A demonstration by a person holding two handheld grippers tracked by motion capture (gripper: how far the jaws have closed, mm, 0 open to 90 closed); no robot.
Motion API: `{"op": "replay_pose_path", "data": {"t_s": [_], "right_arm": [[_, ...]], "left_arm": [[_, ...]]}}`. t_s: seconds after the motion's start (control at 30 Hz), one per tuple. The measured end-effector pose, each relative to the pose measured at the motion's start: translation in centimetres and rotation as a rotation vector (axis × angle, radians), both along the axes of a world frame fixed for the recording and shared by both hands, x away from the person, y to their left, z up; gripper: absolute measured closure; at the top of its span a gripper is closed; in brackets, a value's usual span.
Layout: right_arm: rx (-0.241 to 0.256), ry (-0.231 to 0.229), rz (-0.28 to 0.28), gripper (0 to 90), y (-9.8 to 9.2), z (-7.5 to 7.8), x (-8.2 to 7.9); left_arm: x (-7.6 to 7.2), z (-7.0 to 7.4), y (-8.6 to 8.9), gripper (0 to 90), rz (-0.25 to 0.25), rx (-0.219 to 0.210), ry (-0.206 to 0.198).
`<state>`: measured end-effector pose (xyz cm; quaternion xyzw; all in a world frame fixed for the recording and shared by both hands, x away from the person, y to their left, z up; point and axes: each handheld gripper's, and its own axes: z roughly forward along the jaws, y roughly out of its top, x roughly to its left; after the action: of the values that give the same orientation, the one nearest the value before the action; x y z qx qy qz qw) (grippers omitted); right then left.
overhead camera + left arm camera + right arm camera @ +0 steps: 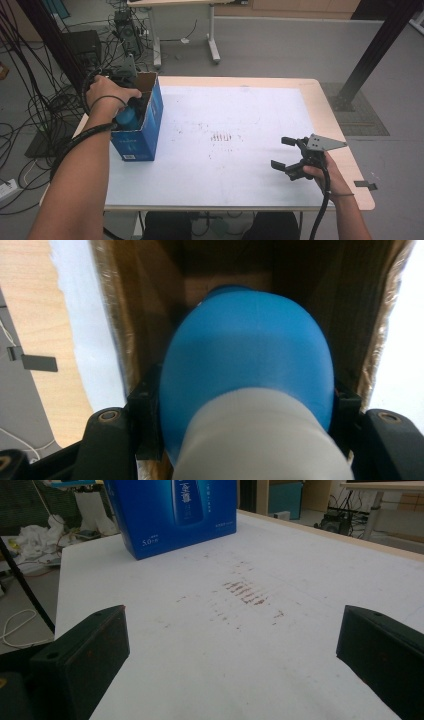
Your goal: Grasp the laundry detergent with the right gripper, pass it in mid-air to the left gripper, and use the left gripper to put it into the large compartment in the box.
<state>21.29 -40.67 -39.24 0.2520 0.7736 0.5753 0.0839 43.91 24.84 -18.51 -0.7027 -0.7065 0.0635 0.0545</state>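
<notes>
On the left part of the tabletop, which carries a white sheet over pale wood, a blue carton stands upright with its top open, brown cardboard showing inside. The left tool reaches down into that open top, with the person's left hand gripping it from above and a black cable running back along the forearm. In the left gripper view its two black jaws sit either side of a blue bottle with a rounded body and a pale grey-white part nearest the camera; the jaws press against the bottle's flanks, so the tool is closed on the bottle, which lies within the carton's brown walls. In the high view a patch of the same blue shows just inside the carton's mouth beneath the hand. The right tool is near the tabletop's right front, well apart from the carton, held by the right hand, with a grey three-cornered plate on top. Its jaws stand wide apart with nothing between them, and the right gripper view looks between them across the white sheet, where a cluster of short reddish-brown marks lies, towards the carton's printed blue side. Tangled black cables lie on the grey floor to the left of the tabletop.
</notes>
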Motion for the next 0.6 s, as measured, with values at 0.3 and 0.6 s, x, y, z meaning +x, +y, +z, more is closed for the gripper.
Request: {"op": "replay_pose_path", "data": {"t_s": [0.3, 0.6], "right_arm": [[-0.001, -0.001, -0.003, 0.4, -0.1, 0.0, 0.0], [-0.001, 0.000, -0.002, 0.4, 0.0, -0.1, 0.0]], "left_arm": [[0.1, -0.9, 0.0, 37.6, -0.003, 0.001, 0.016], [0.2, -1.4, 0.1, 37.6, 0.001, -0.009, 0.021]]}}
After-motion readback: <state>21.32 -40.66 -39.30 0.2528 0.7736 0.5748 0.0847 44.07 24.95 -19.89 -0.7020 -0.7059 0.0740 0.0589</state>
